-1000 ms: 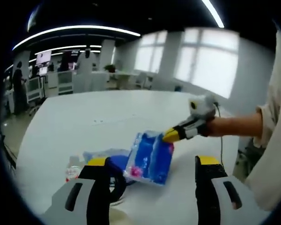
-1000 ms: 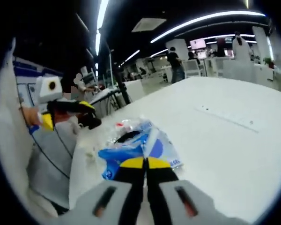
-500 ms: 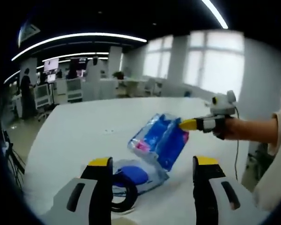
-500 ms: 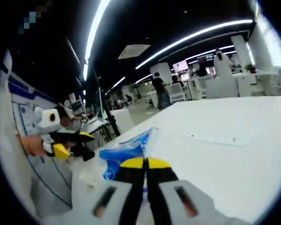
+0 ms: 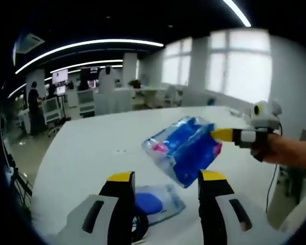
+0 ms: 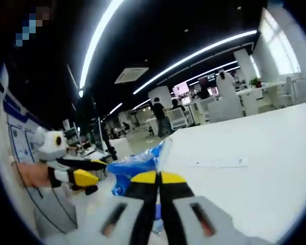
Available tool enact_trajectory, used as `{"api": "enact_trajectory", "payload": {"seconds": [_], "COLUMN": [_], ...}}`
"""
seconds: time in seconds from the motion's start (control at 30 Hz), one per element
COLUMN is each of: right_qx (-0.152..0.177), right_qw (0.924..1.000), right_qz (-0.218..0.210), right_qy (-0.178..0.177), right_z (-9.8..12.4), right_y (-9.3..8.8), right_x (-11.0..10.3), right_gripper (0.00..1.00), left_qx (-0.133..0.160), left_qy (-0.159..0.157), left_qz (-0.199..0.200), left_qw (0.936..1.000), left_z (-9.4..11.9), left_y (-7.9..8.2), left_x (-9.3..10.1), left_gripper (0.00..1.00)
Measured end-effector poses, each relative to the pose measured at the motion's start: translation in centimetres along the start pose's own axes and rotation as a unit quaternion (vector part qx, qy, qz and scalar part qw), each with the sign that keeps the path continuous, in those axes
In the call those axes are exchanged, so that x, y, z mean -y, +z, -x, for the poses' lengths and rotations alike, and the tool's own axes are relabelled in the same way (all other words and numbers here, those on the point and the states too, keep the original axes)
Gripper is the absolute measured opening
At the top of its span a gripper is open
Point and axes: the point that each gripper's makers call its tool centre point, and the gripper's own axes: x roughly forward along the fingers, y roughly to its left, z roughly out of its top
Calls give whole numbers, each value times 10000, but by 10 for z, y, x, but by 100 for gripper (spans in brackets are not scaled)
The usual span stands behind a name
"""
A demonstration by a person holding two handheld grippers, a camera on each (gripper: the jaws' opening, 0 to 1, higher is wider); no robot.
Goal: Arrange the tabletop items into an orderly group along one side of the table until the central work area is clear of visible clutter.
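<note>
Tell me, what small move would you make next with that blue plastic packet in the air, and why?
Probably carry the crinkly blue plastic packet sideways and set it down near the table's edge. The right gripper is shut on it above the white table, while another flat blue packet lies by the open left gripper.

Left gripper view sits low over the table's near edge, facing windows. Right gripper view looks across the table toward the office. Both share the blue packet, up close.
</note>
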Motion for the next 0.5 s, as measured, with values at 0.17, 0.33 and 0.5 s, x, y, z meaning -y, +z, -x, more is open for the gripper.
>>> {"api": "enact_trajectory", "payload": {"seconds": [0.17,0.33,0.5], "right_qx": [158,297,382], "right_qw": [9998,9994,9989], "right_qz": [-51,-110,-110], "right_qy": [-62,-158,-263], "right_z": [11,23,36], "right_y": [9,14,17], "right_x": [0,2,4], "right_gripper": [0,0,0], "left_qx": [16,54,28], "left_qy": [-70,-290,-330], "left_qz": [26,-175,-257], "left_qw": [10000,9994,9991], "left_z": [-9,-17,-19], "left_y": [8,17,18], "left_x": [12,28,36], "left_gripper": [32,11,0]}}
